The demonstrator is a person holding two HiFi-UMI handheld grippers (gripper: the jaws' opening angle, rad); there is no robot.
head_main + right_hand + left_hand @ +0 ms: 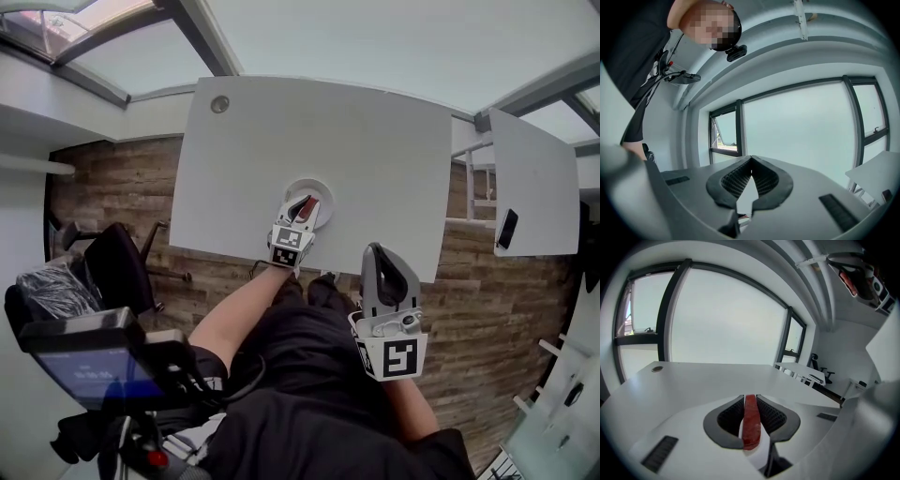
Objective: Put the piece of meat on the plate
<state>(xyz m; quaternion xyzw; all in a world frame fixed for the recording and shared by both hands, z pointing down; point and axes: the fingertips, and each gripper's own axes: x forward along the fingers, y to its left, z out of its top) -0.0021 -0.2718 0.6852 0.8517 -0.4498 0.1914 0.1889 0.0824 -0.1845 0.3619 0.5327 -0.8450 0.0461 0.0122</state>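
Clamping meat [751,423], left gripper [750,398] seemingly over plate [329,193], right gripper [751,159] closed

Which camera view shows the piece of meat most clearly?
The left gripper view: the piece of meat stands large, clamped between the jaws of the left tool. The head view shows only a red sliver over the plate. The right gripper view shows none.
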